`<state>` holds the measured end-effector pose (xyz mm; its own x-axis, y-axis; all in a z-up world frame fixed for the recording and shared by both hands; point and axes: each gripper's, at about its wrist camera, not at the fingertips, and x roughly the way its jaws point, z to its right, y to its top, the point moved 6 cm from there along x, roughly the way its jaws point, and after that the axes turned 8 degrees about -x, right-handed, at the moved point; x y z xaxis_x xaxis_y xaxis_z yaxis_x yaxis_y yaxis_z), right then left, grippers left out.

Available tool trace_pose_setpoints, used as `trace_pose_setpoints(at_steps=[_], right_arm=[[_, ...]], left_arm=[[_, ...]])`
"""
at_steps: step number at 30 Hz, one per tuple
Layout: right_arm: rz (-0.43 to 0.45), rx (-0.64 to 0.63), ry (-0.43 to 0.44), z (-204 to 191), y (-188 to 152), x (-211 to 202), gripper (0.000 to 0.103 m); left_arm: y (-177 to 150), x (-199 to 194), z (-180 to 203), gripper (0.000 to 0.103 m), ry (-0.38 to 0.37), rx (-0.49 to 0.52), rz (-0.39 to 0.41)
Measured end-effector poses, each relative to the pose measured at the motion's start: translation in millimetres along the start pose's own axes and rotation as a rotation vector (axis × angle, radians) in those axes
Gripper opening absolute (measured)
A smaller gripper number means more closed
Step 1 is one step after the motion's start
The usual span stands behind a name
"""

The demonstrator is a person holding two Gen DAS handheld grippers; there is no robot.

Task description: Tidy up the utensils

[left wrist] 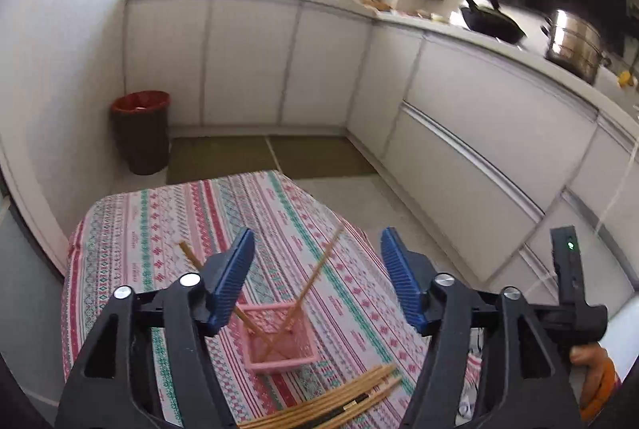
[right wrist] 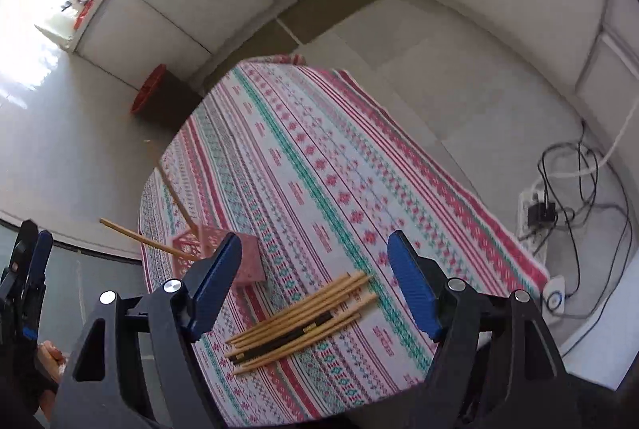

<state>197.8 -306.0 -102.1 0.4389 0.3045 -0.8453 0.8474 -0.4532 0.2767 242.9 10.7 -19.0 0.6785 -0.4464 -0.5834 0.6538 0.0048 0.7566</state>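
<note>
No readable writing anywhere. Left gripper (left wrist: 317, 279) wide open, holding nothing, above pink lattice plastic basket (left wrist: 279, 339) with two bamboo chopsticks (left wrist: 315, 275) leaning crossed, tips upward. Right gripper (right wrist: 313, 287) wide open, empty, over loose bundle of bamboo chopsticks (right wrist: 303, 321) lying flat on patterned tablecloth (right wrist: 319, 169), long axis slanting lower-left to upper-right.

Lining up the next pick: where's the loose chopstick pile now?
Right wrist view: chopstick pile lies flat on the tablecloth, between the open fingers, right of the pink basket.
</note>
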Motion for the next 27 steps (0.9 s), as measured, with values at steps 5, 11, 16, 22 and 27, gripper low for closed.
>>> trace_pose_setpoints(at_steps=[5,11,16,22,27], right_arm=[[0.011,0.214,-0.041,64.3,-14.5,-7.0,0.074],[0.008,0.289,-0.024,82.7,-17.3,-10.5,0.074],[-0.060,0.302,-0.001,83.2,-22.5,0.6,0.074],[-0.128,0.330,0.026,87.4,-29.4,11.9,0.074],[-0.136,0.355,0.053,88.8,-29.5,12.3,0.074]], left_arm=[[-59.8,46.1,43.4,0.073,-0.026,0.200,-0.272],[-123.2,109.4,54.2,0.075,-0.001,0.251,-0.541],[-161.9,161.8,44.7,0.074,0.058,0.239,-0.738],[-168.7,188.1,50.8,0.068,0.172,0.344,-0.740],[-162.3,177.8,71.9,0.061,0.176,0.489,-0.650]])
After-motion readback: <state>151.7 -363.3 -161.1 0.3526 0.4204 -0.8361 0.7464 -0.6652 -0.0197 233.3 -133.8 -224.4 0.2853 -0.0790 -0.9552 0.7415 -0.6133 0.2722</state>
